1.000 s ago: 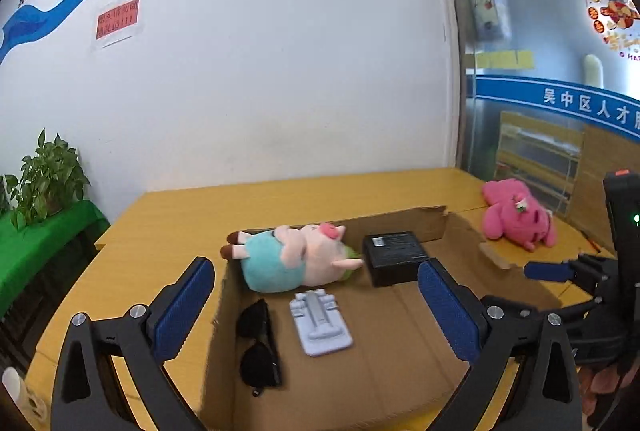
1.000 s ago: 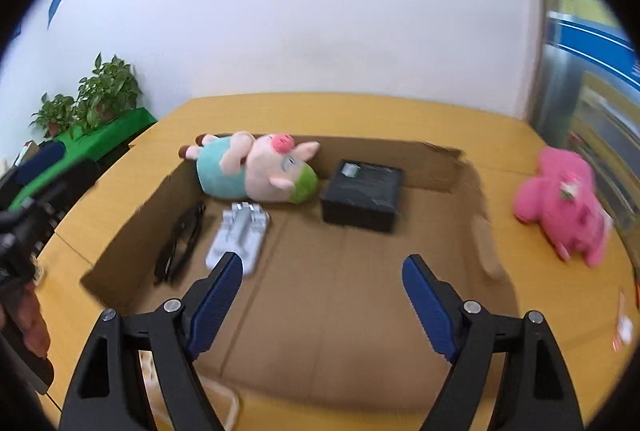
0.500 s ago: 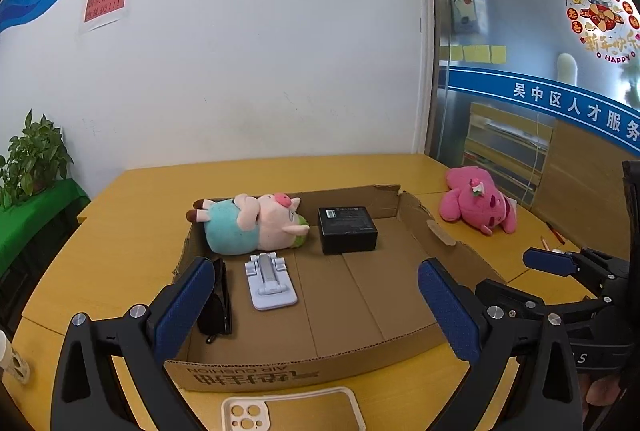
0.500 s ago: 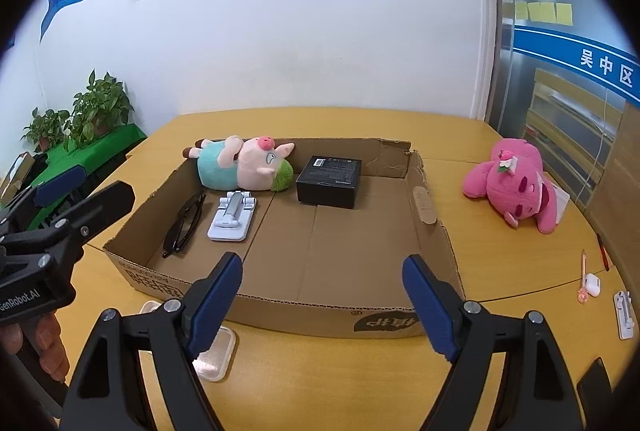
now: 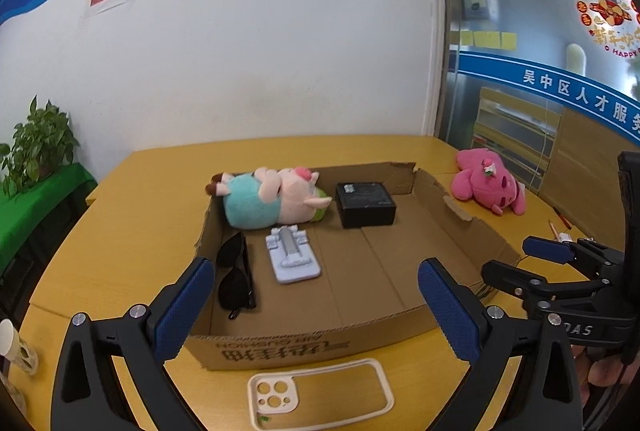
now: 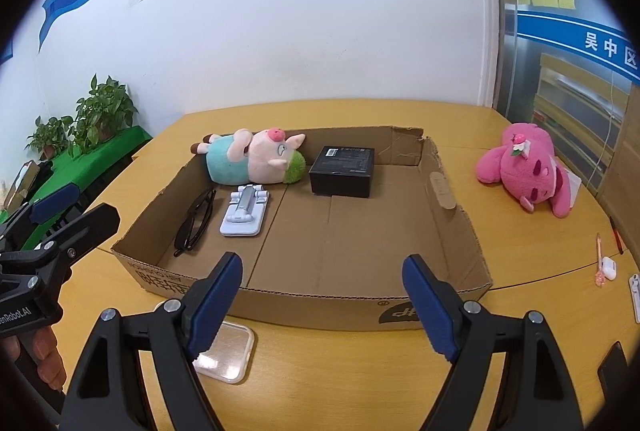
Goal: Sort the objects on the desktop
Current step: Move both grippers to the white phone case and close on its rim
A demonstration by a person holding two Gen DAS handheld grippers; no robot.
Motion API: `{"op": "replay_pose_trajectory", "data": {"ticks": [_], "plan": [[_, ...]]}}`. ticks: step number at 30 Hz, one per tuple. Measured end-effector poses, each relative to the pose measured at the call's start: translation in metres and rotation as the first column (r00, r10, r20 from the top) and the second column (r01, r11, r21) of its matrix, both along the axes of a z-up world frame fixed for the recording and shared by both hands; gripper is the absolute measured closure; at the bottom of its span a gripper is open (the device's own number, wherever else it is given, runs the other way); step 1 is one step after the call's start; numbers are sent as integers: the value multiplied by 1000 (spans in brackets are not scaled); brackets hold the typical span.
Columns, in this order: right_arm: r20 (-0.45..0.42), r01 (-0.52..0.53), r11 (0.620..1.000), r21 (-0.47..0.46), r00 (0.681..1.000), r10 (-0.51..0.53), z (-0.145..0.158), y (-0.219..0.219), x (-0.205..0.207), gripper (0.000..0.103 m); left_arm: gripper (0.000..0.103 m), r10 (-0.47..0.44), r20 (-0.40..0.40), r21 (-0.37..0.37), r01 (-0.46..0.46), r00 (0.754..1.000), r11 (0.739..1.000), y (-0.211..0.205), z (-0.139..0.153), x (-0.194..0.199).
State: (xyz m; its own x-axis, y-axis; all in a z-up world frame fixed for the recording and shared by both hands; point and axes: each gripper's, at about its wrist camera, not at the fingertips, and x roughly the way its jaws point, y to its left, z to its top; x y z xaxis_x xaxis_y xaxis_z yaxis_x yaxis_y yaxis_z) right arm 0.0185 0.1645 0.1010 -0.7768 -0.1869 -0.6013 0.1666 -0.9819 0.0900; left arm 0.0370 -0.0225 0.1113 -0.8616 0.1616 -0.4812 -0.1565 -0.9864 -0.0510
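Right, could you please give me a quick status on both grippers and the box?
Left gripper open, empty. Right gripper open, empty. Cardboard box holds four items; phone case and pink plush outside on table. Path clear.

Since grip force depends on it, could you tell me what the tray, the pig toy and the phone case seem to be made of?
Tray: brown corrugated cardboard, matte; torn rim and fold creases show.
Pig toy: soft fuzzy plush fabric, likely stuffed; rounded, sagging shape.
Phone case: cream rim around a clear back, smooth and slightly glossy; probably flexible plastic or silicone, not certain.
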Motion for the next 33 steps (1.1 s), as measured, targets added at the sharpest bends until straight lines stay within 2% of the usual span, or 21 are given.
{"op": "replay_pose_trajectory", "data": {"ticks": [5, 9, 12, 13, 14, 15, 16, 17, 18, 21, 24, 29, 33], "plan": [[104, -128, 990, -65, 985, 135, -35, -10, 3, 21, 0, 20, 126, 37, -24, 992, 999, -27, -37, 1], [228, -195, 971, -138, 948, 223, -83, -28, -5, 22, 0, 41, 241, 31, -50, 970, 998, -39, -83, -2], [282, -214, 970, -117, 929, 239, -112, -44, -11, 24, 2, 39, 308, 44, -55, 951, 997, -47, -112, -8], [300, -216, 971, -106, 924, 238, -123, -49, -13, 25, 7, 42, 334, 42, -60, 942, 997, -50, -123, -12], [311, -215, 972, -98, 921, 235, -129, -52, -14, 31, 13, 51, 354, 37, -69, 934, 997, -51, -130, -15], [325, -212, 974, -86, 918, 228, -135, -54, -15, 46, 26, 60, 379, 33, -78, 924, 996, -52, -136, -19], [316, -209, 975, -67, 923, 220, -138, -55, -14, 50, 39, 66, 416, 34, -88, 907, 996, -53, -145, -22], [300, -211, 976, -45, 929, 215, -138, -56, -12, 54, 45, 66, 438, 41, -93, 897, 995, -54, -150, -24], [306, -214, 976, -43, 927, 217, -139, -56, -12, 55, 55, 62, 465, 47, -95, 883, 994, -53, -158, -26], [289, -226, 974, -35, 930, 226, -139, -54, -8, 63, 83, 83, 441, -9, -88, 894, 996, -45, -161, -21], [290, -217, 975, -57, 931, 224, -140, -46, -5, 75, 91, 61, 450, 29, -83, 891, 996, -42, -162, -18], [292, -217, 972, -85, 928, 233, -138, -40, -4, 96, 96, 60, 443, 30, -82, 894, 996, -29, -161, -8], [300, -197, 976, -92, 929, 216, -137, -30, 3, 98, 98, 55, 439, 35, -78, 897, 996, -20, -156, -3]]}}
